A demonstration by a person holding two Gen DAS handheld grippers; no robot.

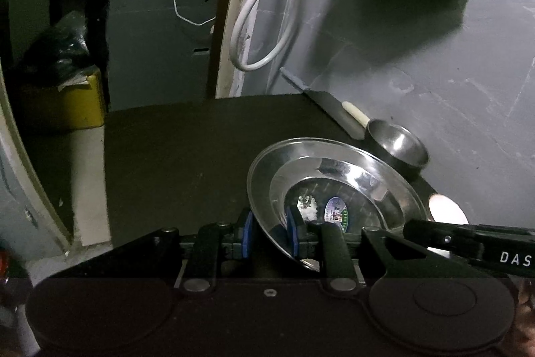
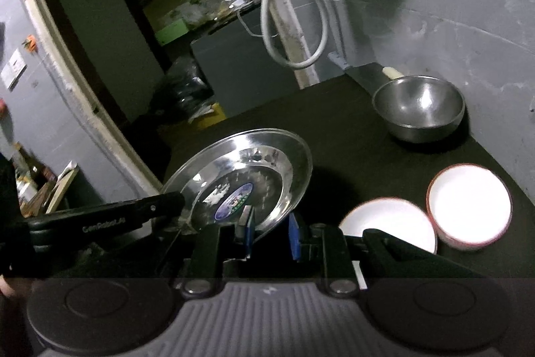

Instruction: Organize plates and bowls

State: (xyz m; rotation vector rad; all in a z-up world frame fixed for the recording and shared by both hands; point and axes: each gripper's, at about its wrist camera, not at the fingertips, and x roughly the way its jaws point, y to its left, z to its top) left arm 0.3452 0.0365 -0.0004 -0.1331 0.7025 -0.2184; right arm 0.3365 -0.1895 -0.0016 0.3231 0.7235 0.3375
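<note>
1. The steel plate (image 1: 334, 186) is off the dark bench (image 1: 174, 156), tilted, with both claws on its rim.
2. The left claw (image 1: 269, 235) pinches the near edge between its blue pads; the right claw (image 2: 271, 231) grips the opposite edge (its pad on the plate's far side sits a little off the metal, so that hold looks lighter).
3. Step in hand: carrying the plate to its place.
4. Next move calls for level, matched travel, clear of the steel bowl (image 2: 418, 106) and the two white bowls (image 2: 468, 206).
</note>
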